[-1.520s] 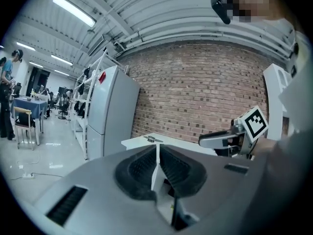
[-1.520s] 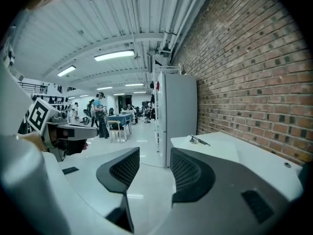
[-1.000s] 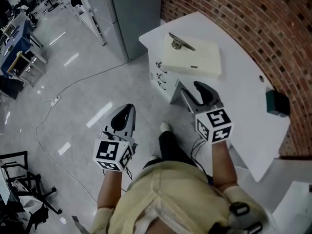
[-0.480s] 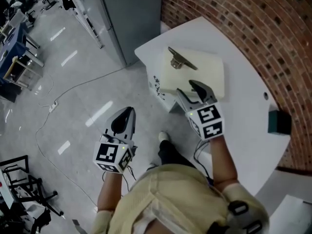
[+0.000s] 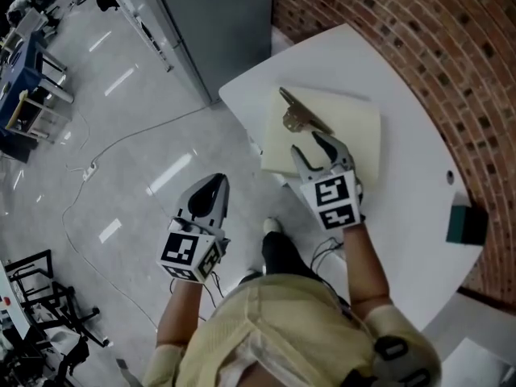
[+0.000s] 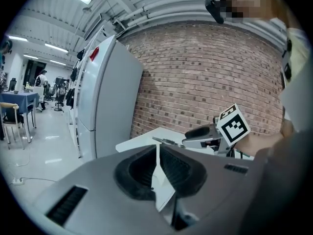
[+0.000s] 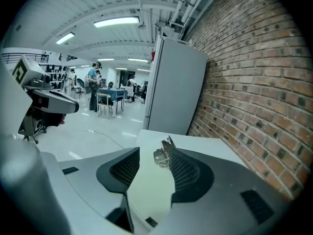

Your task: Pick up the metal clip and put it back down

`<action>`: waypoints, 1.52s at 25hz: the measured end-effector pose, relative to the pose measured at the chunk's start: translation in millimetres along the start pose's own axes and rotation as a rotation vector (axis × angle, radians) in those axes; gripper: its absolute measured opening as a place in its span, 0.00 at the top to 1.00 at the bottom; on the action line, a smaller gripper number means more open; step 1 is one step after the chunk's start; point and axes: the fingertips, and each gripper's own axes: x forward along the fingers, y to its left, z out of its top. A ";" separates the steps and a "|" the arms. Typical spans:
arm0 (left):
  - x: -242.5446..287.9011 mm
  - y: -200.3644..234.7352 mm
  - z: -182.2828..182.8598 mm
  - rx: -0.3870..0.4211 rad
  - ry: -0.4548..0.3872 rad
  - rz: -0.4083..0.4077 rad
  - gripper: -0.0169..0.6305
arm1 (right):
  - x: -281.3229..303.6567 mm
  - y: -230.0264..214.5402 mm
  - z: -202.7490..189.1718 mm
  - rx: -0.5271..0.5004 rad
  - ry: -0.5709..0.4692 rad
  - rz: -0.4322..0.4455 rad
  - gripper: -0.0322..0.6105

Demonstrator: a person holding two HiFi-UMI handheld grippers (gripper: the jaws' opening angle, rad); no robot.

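A metal clip [image 5: 300, 115] lies on a cream pad [image 5: 355, 131] on the white table [image 5: 403, 216]. In the right gripper view the metal clip [image 7: 163, 153] shows just beyond the jaw tips, above the cream pad [image 7: 146, 190]. My right gripper [image 5: 317, 146] hovers over the pad a short way before the clip, open, with nothing between its fingers. My left gripper [image 5: 206, 197] hangs over the floor left of the table, its jaws together on nothing. In the left gripper view the left gripper [image 6: 157, 153] points toward the table [image 6: 142, 140] and the right gripper [image 6: 205, 133].
A brick wall [image 5: 451, 63] runs behind the table. A dark green box [image 5: 466, 224] sits at the table's right edge. A grey cabinet [image 5: 218, 22] stands beyond the table's far corner. A cable [image 5: 105, 151] trails on the floor; chairs and stands [image 5: 32, 103] are at far left.
My right gripper has moved forward over the cream pad toward the clip. The left gripper has stayed roughly where it was over the floor.
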 end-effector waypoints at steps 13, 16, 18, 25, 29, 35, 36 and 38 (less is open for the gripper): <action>77.2 1.8 2.7 -0.015 0.084 0.001 0.94 | 60.9 -22.2 -8.6 -0.136 0.007 -0.044 0.68; 90.1 1.0 2.8 -0.009 0.092 -0.004 0.94 | 72.2 -25.3 -9.4 -0.172 0.009 -0.052 0.68; 96.9 1.9 1.4 -0.005 0.096 -0.003 0.94 | 79.5 -28.3 -11.2 -0.201 0.010 -0.061 0.68; 97.3 11.6 -0.8 -0.022 0.137 0.017 0.94 | 90.8 -30.1 -10.4 -0.272 0.042 -0.081 0.68; 102.0 17.2 0.0 -0.015 0.128 0.029 0.94 | 95.7 -33.2 -12.4 -0.275 0.053 -0.081 0.69; 104.6 21.1 -0.9 -0.009 0.130 0.034 0.94 | 95.5 -37.1 -10.4 -0.306 0.057 -0.113 0.82; 104.4 22.6 -1.3 -0.008 0.130 0.036 0.94 | 95.5 -36.2 -9.8 -0.312 0.055 -0.117 0.82; 103.3 24.7 -0.9 -0.010 0.129 0.040 0.94 | 94.2 -34.9 -7.9 -0.323 0.050 -0.128 0.83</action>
